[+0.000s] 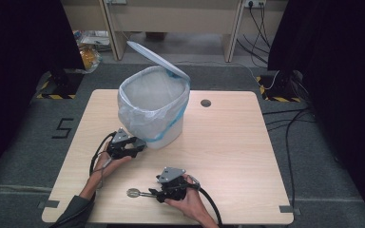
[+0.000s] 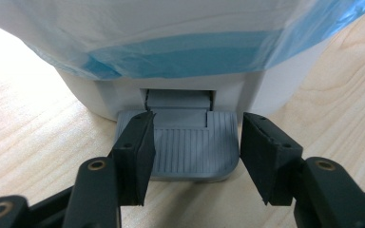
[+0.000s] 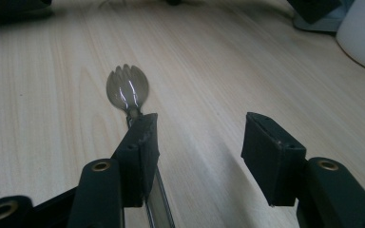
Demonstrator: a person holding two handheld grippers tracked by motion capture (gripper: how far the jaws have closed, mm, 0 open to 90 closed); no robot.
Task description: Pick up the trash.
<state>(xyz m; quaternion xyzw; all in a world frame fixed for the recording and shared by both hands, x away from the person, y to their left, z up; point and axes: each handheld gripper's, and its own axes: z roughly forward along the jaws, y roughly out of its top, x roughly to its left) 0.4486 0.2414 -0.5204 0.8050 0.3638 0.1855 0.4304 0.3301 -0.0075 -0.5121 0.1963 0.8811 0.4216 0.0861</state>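
Pale wooden worktop [image 1: 228, 142]: left gripper [image 1: 140, 144], jaws clenched narrow, presses the bin [image 1: 154, 107] pedal [image 2: 190, 145] keeping the lid [image 1: 157, 59] up, while right gripper [image 1: 154, 194], jaws released, straddles the spork [image 3: 127, 90] lower-centre.

We find a light wooden table [image 1: 228, 142] with a round cable hole [image 1: 206, 103] near its far edge. A white pedal bin [image 1: 153, 107] (lined with a bag, lid raised) stands on it; a spork [image 1: 135, 192] lies near the front edge.

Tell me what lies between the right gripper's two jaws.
In the right gripper view, bare wooden table mostly; the spork handle runs along the inside of one jaw, untouched by the other.
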